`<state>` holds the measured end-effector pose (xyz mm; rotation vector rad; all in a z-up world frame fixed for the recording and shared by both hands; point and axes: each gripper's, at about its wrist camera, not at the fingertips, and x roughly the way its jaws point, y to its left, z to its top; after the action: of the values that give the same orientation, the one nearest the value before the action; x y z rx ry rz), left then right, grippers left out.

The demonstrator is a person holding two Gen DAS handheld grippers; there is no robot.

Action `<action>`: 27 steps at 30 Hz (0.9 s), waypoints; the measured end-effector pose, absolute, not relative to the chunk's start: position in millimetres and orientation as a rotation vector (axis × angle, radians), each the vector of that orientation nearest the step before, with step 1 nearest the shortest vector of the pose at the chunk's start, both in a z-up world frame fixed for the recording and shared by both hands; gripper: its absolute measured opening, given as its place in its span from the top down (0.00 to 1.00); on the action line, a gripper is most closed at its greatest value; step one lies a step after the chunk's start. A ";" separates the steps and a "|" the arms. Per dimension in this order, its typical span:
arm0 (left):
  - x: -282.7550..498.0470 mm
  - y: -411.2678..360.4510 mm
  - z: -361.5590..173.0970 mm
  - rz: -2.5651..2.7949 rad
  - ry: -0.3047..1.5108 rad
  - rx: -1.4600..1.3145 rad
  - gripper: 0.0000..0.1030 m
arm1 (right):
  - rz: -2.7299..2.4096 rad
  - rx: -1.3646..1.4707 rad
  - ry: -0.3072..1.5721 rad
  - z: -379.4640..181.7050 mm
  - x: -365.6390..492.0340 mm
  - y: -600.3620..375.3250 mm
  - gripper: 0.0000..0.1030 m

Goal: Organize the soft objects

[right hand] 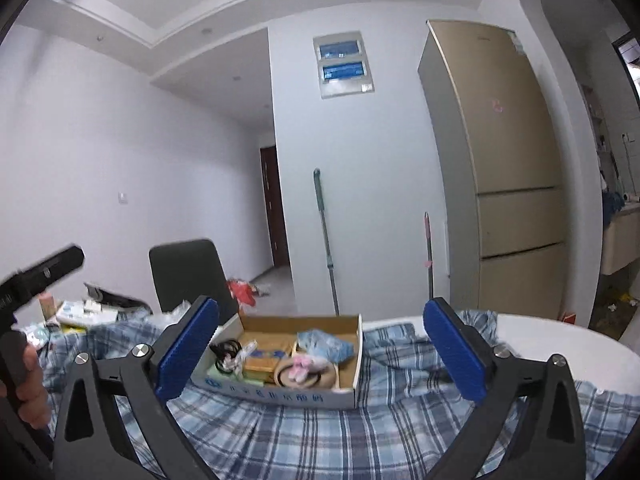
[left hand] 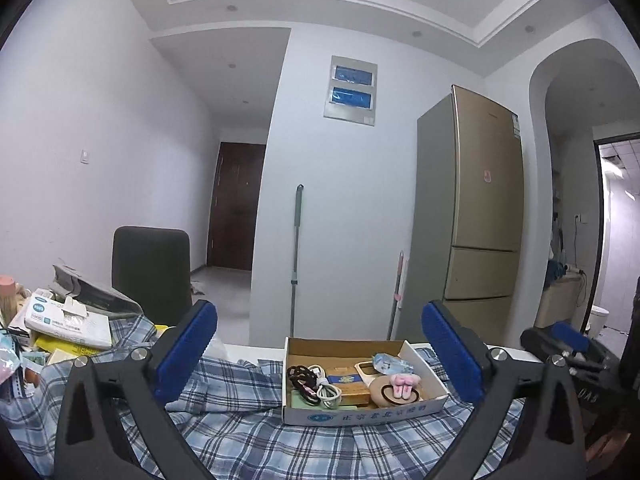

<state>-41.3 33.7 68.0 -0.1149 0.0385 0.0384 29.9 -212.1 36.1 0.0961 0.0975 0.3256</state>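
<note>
On the desk, with both fingers (left hand: 320, 356) (right hand: 322, 354) spread and empty, we risk tugging the plaid cloth (left hand: 248, 432) and tipping the open box (left hand: 362, 410).

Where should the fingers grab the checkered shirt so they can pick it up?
Probably the raised fold of the checkered shirt left of the cardboard box, coming from the front. The cloth bunches up into a ridge there, so the open left gripper can pinch it; elsewhere it lies flat, and part lies under the box.
</note>
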 end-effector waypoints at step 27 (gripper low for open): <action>-23.8 10.9 6.7 0.014 0.039 0.058 0.00 | 0.233 0.003 0.109 9.4 30.5 -200.5 0.01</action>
<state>-23.8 10.9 6.7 0.0584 0.0393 0.0139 30.5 -200.5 9.4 0.0030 0.1092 0.2328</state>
